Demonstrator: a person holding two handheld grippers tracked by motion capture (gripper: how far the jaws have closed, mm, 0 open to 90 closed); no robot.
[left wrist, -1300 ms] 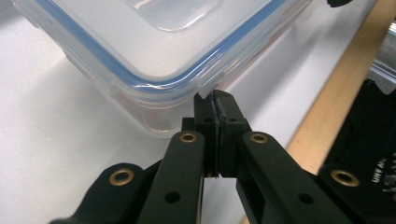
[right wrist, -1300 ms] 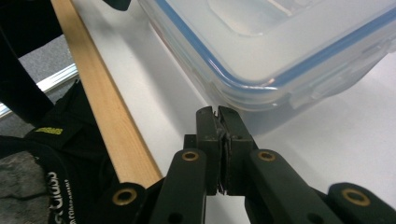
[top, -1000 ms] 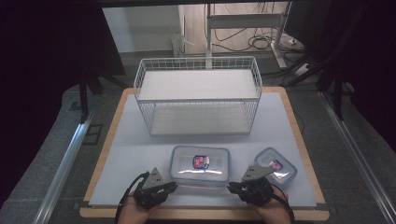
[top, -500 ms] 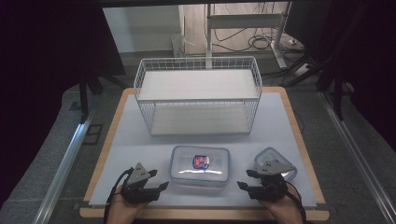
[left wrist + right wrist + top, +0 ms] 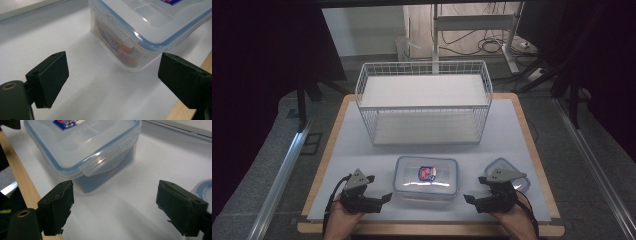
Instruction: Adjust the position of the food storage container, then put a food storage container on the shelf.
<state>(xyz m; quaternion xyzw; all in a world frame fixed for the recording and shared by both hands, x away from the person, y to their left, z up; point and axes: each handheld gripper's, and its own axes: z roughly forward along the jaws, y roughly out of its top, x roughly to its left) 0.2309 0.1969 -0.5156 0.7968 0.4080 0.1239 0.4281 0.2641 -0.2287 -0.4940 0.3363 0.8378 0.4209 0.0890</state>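
A clear plastic box with a blue-sealed snap lid and a red and blue label sits on the white mat near the front edge. My left gripper stands just left of it, its jaws pointing at the box's side. In the left gripper view the left gripper is open, with the box beyond the pads and nothing between them. My right gripper mirrors it on the right, also open in its own view, facing the box's latched end. Both pairs of jaws have just been opening.
A white wire basket with two shelves stands at the back of the mat. A second, smaller blue-rimmed container lies behind my right gripper. The wooden board's edge runs close under both hands.
Both grippers have opened and drawn away from the box's sides, the left one leftward, the right one rightward. The box stays where it was.
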